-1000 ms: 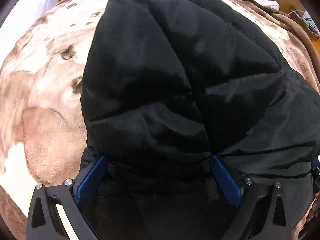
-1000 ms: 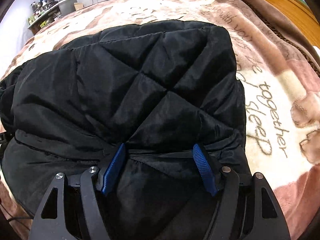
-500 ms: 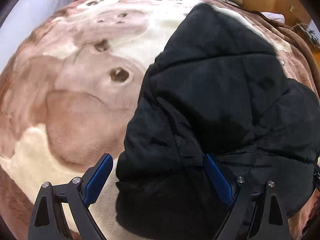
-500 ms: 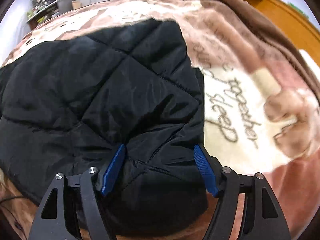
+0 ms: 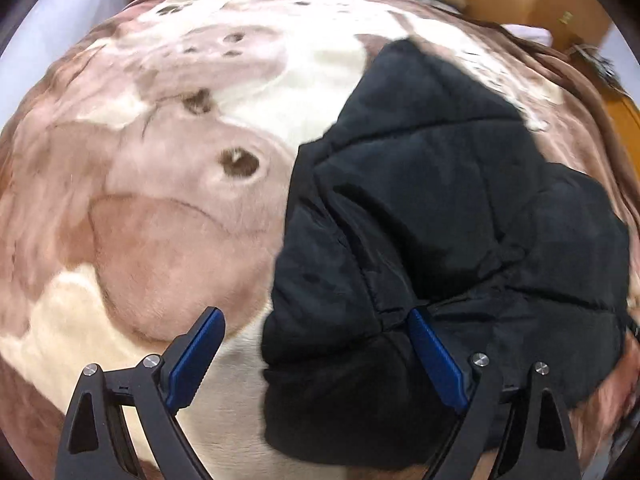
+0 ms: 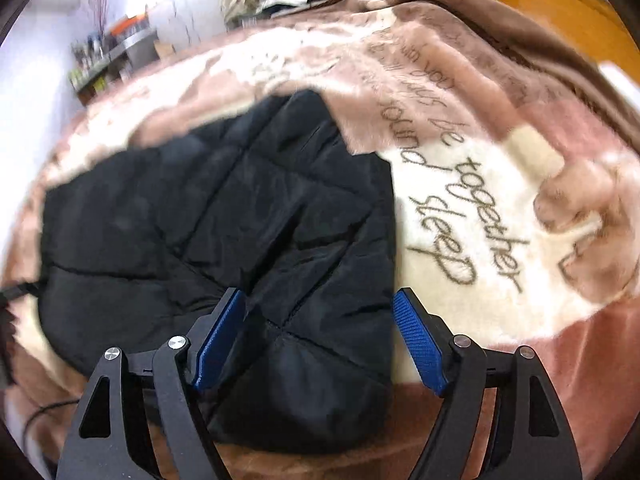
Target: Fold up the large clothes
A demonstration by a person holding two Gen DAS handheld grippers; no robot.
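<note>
**Black Puffy Coat Lay Folded on the Blanket**

A big black coat (image 5: 440,208) lay in a soft bundle on a fuzzy brown and cream blanket (image 5: 160,240). The coat was puffy, with stitched squares all over it.

The left tongs (image 5: 316,354) looked down at the near left side of the bundle. Their two blue pads (image 5: 196,360) stood wide apart. Nothing was pinched between them. The left pad was over bare blanket. The right pad was over the coat, but I could not tell if it touched it. Most of the coat spread ahead of the tongs and off to their right.

The right tongs (image 6: 320,340) looked down at the near right corner of the coat (image 6: 224,216). Their jaws were opening. A corner of the coat lay between the pads, but the pads did not squeeze it. The right blue pad (image 6: 418,344) sat just past the coat's edge, over the cream part of the blanket (image 6: 500,288). To the right of these tongs, curly brown words (image 6: 472,216) ran across the blanket. Two of them said "together" and "sleep."
</note>
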